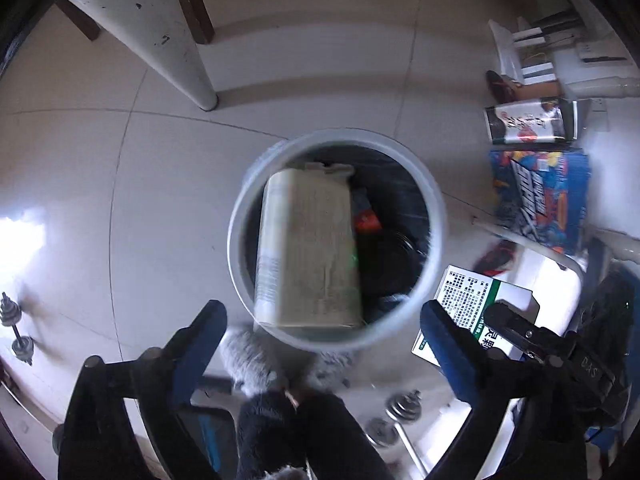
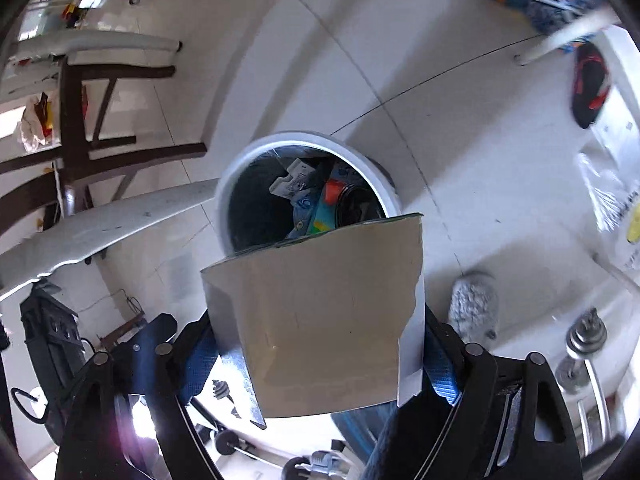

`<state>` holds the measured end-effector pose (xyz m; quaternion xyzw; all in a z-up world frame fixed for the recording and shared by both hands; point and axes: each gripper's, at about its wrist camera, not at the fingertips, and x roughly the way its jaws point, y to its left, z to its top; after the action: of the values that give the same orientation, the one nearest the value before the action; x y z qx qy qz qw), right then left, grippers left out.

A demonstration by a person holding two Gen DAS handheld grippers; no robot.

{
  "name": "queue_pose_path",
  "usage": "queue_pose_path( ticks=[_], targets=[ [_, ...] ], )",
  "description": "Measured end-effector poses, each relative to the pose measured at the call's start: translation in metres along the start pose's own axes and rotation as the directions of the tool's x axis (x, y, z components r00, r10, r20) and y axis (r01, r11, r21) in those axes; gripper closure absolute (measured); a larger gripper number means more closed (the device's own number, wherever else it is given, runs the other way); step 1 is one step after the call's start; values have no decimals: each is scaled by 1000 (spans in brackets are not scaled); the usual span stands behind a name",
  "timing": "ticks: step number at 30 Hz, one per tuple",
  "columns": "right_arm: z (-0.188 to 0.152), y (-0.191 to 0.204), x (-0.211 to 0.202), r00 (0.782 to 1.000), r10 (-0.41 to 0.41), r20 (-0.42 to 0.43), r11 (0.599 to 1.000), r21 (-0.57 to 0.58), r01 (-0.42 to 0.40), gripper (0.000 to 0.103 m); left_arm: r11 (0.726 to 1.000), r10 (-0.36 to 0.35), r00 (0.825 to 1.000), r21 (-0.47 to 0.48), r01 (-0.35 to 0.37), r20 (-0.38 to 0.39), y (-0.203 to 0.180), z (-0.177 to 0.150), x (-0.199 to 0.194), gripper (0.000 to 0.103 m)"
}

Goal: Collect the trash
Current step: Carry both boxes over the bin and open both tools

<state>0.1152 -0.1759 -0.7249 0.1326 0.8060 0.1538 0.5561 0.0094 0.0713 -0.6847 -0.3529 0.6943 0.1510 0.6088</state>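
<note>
A round grey trash bin [image 1: 240, 216] stands on the tiled floor and holds several pieces of trash. In the left wrist view a blurred beige carton [image 1: 308, 248] is over the bin's mouth, free of my open left gripper [image 1: 320, 320], which hovers just above the near rim. My right gripper [image 2: 320, 344] is shut on a torn cardboard box [image 2: 320, 320] and holds it above the near side of the bin [image 2: 228, 184]. That box also shows in the left wrist view as a white and green box [image 1: 472, 300] in the right gripper's black fingers [image 1: 516, 328].
A white table leg [image 1: 160, 40] and a dark wooden frame [image 1: 192, 0] stand beyond the bin. Colourful boxes [image 1: 540, 196] and a printed carton [image 1: 528, 120] lie at the right. Small dumbbells [image 1: 16, 328] lie on the floor. The person's fuzzy slippers [image 1: 248, 360] are below the bin.
</note>
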Motion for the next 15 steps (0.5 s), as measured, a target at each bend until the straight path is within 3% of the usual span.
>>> queue_pose_path(
  ticks=[3,5,9,15],
  targets=[
    [13,0,28,1000,-24,-12,999,-29,23,9,1000,23,1000,4,-23,16,3,-2,1,0],
    [16,4,35,999,-49,-3,997,-56,49,0,998,64,997,20,-65,39,9,-6,-5,0],
    [11,16,31,991,-122,51,986,-106,127,0,982,167,979,70,-176,120,5,-20,-27,0],
    [-16,50,-3,942,-296,160,921,-211,326,0,962,232,957,104,-252,176,3,-48,-68,0]
  ],
)
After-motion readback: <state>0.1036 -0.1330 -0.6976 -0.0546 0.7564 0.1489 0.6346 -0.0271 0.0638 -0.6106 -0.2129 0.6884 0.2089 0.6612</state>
